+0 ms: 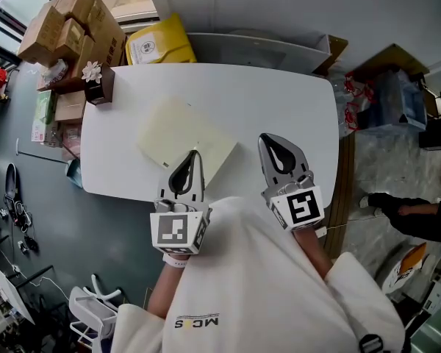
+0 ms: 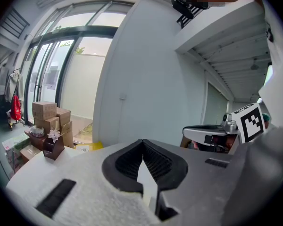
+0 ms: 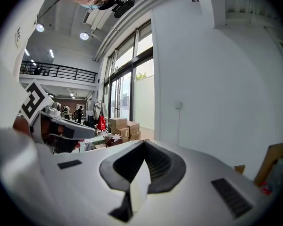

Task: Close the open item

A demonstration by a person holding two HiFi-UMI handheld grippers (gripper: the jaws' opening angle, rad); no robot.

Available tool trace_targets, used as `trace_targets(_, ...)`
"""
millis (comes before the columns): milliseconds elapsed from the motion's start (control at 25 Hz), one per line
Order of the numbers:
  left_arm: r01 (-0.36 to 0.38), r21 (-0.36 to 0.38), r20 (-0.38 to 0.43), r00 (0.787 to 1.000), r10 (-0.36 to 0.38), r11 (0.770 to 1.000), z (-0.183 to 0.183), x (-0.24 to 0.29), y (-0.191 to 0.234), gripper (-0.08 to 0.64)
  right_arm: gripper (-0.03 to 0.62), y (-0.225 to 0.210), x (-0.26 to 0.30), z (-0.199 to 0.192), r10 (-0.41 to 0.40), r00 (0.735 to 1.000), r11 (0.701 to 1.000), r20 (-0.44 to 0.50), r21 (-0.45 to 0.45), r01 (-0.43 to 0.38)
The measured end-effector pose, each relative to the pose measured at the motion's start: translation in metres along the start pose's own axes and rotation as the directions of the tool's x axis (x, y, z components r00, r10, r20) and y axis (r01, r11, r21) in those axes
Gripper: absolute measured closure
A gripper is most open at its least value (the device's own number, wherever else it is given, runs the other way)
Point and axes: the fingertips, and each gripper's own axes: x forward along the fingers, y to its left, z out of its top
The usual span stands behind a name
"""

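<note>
A pale yellow folder (image 1: 184,138) lies flat on the white table (image 1: 279,101), left of its middle. My left gripper (image 1: 195,154) is shut with nothing in it, and its tip hangs over the folder's near right edge. My right gripper (image 1: 267,140) is shut too and empty, over bare table to the right of the folder. In the left gripper view the jaws (image 2: 142,141) meet at the tips, and the right gripper (image 2: 211,133) shows beside them. In the right gripper view the jaws (image 3: 144,142) are pressed together, with the left gripper (image 3: 61,126) at the left.
A small brown box with a white flower (image 1: 98,80) stands on the table's far left corner. Stacked cardboard boxes (image 1: 70,20) and a yellow bag (image 1: 157,43) sit beyond the table. A person's dark sleeve (image 1: 411,215) is on the floor side at right.
</note>
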Motion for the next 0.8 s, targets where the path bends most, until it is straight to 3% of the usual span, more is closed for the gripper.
trace_targets(800,0.019,-0.01,-0.001,1.0,-0.019,1.0,-0.0017,0.002,0.0051,0.534,0.577,0.0106,0.0071,-0.0028,0.006,1.0,1.0,-0.022,-0.011,-0.007)
